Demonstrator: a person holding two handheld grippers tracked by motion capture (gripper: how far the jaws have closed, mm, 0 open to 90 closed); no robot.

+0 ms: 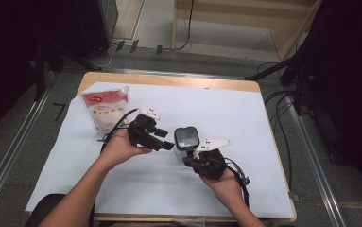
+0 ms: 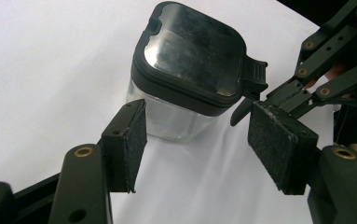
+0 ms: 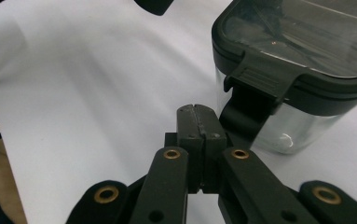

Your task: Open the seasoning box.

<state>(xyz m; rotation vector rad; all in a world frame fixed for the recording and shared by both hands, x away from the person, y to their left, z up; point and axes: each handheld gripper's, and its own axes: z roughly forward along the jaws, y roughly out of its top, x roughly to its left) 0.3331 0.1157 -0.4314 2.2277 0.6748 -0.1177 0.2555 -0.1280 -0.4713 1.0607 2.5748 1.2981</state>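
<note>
A clear jar [image 1: 186, 139] with a black lid [image 2: 192, 53] stands upright near the middle of the bench [image 1: 245, 118], on its white cover. The lid sits on the jar, and a black latch tab [image 3: 259, 81] hangs down one side of it.

The left gripper [image 2: 197, 140] is held just beside the jar, toward the bench's left edge, its jaws wide apart and empty; in the left gripper view one pad [image 2: 136, 140] is near the glass wall, without clear contact, and the other [image 2: 278, 144] is off to the side of the tab.

The right gripper [image 3: 197, 123] comes in from the near edge with its jaws pressed together, nothing between them. Their tips sit just below the latch tab, close against it; contact cannot be told.

A white pouch [image 1: 106, 109] with a red label stands near the far left corner, well apart from the jar.
</note>
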